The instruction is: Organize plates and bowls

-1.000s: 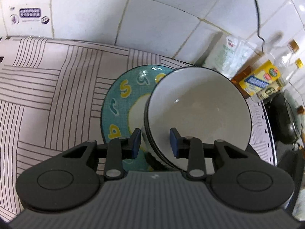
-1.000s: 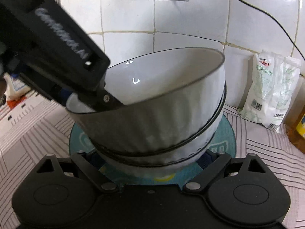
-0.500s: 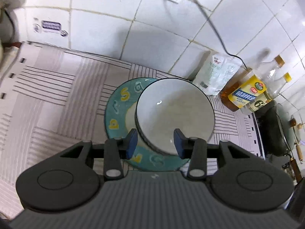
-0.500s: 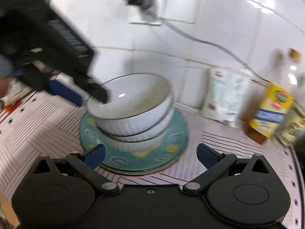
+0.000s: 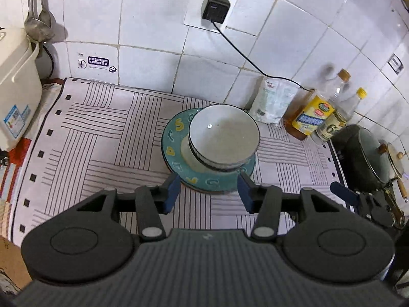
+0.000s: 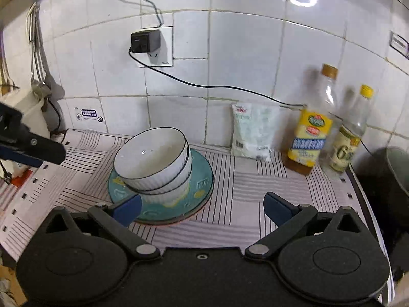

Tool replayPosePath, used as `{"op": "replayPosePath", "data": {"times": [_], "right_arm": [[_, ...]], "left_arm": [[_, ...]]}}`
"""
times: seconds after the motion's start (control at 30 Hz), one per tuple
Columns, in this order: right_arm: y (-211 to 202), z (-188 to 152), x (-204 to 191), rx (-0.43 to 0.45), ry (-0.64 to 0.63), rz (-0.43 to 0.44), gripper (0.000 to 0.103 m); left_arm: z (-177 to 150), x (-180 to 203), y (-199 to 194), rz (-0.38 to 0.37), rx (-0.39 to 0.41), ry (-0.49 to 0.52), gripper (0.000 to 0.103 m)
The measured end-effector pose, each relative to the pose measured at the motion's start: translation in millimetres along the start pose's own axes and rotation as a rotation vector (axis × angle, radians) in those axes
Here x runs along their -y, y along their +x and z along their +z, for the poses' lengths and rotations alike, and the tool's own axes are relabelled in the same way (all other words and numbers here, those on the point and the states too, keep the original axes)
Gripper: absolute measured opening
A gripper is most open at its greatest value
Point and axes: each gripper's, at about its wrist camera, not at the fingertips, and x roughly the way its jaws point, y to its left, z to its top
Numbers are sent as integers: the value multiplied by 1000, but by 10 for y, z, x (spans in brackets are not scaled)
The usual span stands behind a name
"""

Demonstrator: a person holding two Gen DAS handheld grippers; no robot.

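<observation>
White ribbed bowls [image 5: 223, 135] [image 6: 153, 161] with dark rims sit nested on a teal plate [image 5: 176, 151] [image 6: 202, 176] with yellow letters, on a striped mat. A reddish plate edge shows under the teal one in the right wrist view. My left gripper [image 5: 208, 195] hangs above and in front of the stack, its jaws opening with nothing between them. My right gripper [image 6: 202, 209] stands wide open and empty, near the plate's front right edge. The left gripper's finger [image 6: 33, 148] shows at the far left of the right wrist view, apart from the bowls.
A white bag [image 6: 253, 130] and two bottles [image 6: 311, 130] stand against the tiled wall at the right. A dark pot [image 5: 368, 153] sits further right. A white appliance [image 5: 15, 87] stands at the left. A cable [image 6: 204, 84] runs from a wall plug.
The left gripper let go of the top bowl's rim, opened and drew back upward. The right gripper also rose and pulled away from the stack. The bowls now rest settled on the plate.
</observation>
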Motion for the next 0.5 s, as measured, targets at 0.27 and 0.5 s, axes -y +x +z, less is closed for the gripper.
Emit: {"op": "replayPosePath", "data": {"times": [0.27, 0.5], "right_arm": [[-285, -97, 74, -51, 60, -28, 103], [-541, -81, 42, -71, 59, -86, 103]], "left_arm": [[-207, 153, -228, 13, -30, 90, 51], [-383, 97, -435, 37, -19, 49, 61]]}}
